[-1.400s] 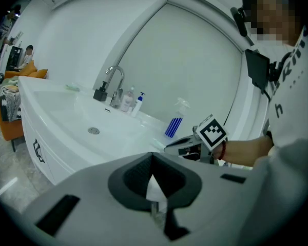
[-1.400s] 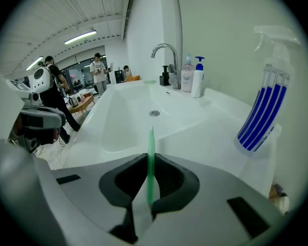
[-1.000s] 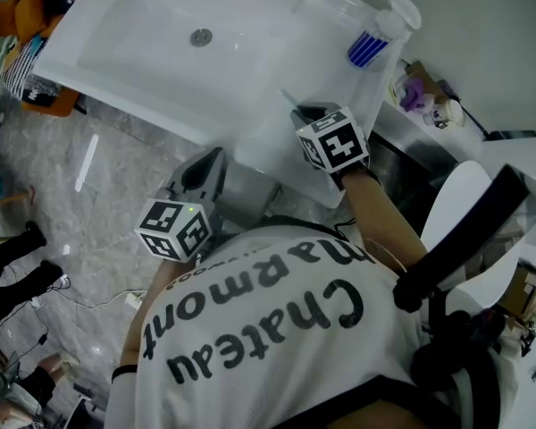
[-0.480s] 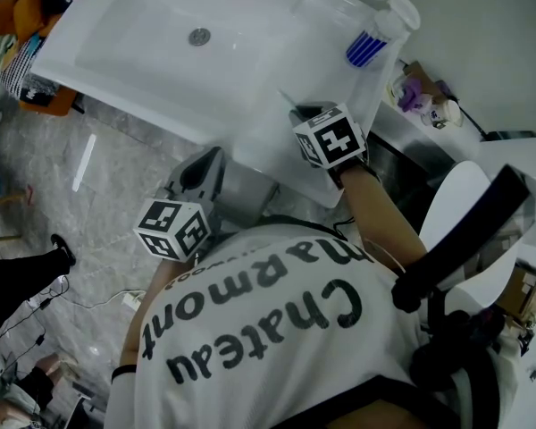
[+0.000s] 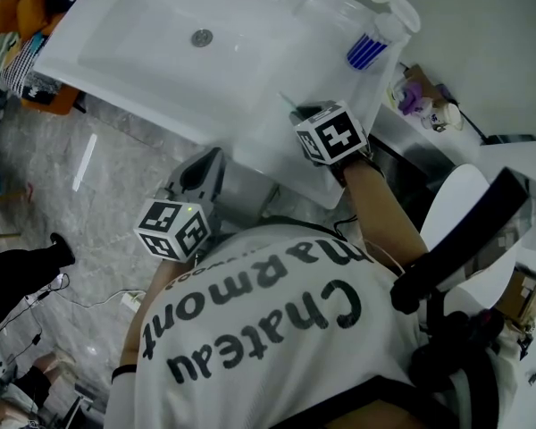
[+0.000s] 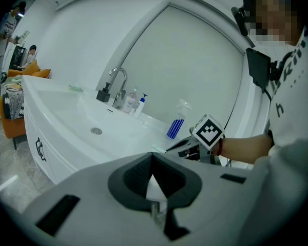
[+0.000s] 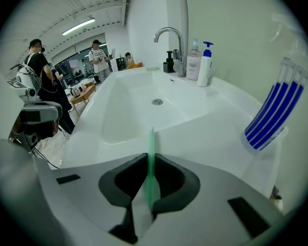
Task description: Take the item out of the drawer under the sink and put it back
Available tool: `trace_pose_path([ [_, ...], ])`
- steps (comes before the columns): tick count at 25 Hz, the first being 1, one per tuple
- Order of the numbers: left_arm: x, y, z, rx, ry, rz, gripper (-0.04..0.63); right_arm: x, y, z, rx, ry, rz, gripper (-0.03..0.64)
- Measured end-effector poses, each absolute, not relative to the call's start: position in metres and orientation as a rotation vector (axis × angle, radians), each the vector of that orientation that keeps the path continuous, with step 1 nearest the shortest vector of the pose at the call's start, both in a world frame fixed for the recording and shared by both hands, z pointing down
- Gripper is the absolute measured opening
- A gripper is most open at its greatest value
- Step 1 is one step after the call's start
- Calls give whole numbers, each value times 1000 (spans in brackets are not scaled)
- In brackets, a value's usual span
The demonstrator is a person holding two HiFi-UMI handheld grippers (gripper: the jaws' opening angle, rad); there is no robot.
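Both fingers of the right gripper (image 7: 150, 157) are clamped on a thin green stick (image 7: 151, 137), which is held over the right front edge of the sink (image 5: 161, 56), near a blue-striped spray bottle (image 5: 372, 43). The jaws of the left gripper (image 6: 153, 162) are pressed together on nothing, just off the front edge.

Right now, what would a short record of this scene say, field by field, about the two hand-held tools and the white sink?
Setting: white ceramic sink basin with a chrome tap
Right gripper: shut on a thin pale-green flat strip, over the sink's counter
Left gripper: shut, nothing between its jaws, in front of the sink's edge
On the counter: clear spray bottle with blue stripes; white pump bottle with a blue top beside the tap
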State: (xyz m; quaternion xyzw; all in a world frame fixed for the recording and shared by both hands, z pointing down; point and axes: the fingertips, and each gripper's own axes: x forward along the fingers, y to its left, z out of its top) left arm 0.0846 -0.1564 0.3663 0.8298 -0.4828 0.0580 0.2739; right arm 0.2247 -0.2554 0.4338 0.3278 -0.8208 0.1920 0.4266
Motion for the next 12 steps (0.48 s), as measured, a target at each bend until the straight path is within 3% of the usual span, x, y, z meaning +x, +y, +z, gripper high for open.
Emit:
trace_pose_path([
  [12,85,-143,365,2231,-1329,173,-3,225,-255,433,832,-2052,472,54],
])
